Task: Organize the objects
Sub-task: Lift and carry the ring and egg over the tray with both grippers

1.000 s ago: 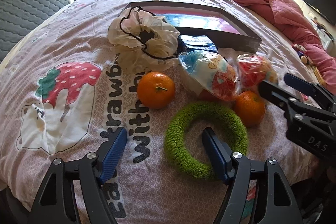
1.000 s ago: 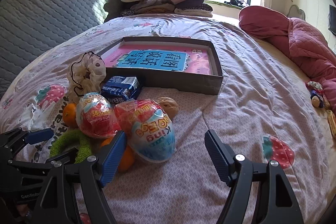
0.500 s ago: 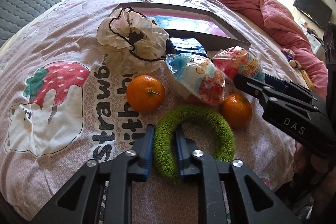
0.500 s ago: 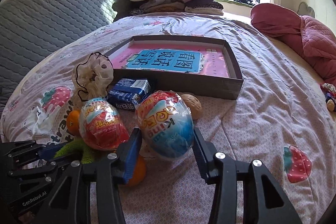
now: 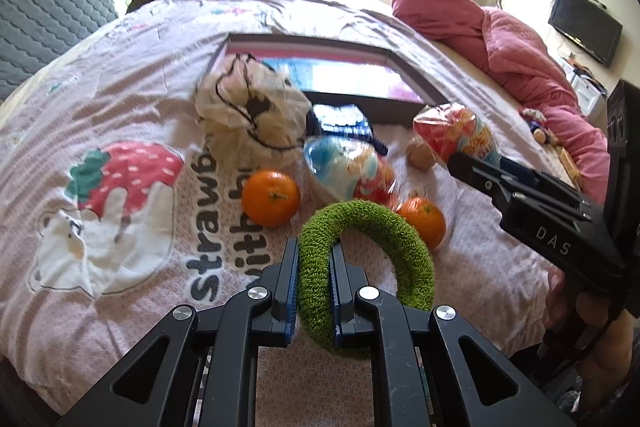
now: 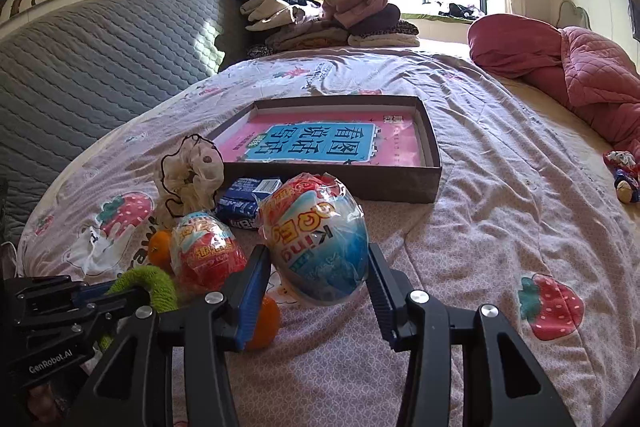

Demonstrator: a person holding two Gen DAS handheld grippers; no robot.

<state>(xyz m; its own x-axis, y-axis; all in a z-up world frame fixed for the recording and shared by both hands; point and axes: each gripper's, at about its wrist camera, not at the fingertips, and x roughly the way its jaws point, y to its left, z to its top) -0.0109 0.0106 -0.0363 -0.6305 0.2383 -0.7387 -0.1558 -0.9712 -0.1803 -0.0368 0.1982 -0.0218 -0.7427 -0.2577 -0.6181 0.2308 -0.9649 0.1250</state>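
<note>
Both grippers have closed since a second ago: left gripper (image 5: 313, 279) pinches the green ring (image 5: 366, 267), right gripper (image 6: 318, 291) clamps the wrapped egg (image 6: 316, 243), both just short of the tray (image 6: 434, 171), ready for transfer.

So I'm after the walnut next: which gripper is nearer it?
Right. The right gripper, holding the toy egg, sits just beside the walnut; the left gripper is farther back.

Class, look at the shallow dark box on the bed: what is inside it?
Inside the shallow dark box lies a pink sheet with a blue panel of large printed characters, covering its floor. No other objects are in it. Anything beneath the sheet is hidden.
</note>
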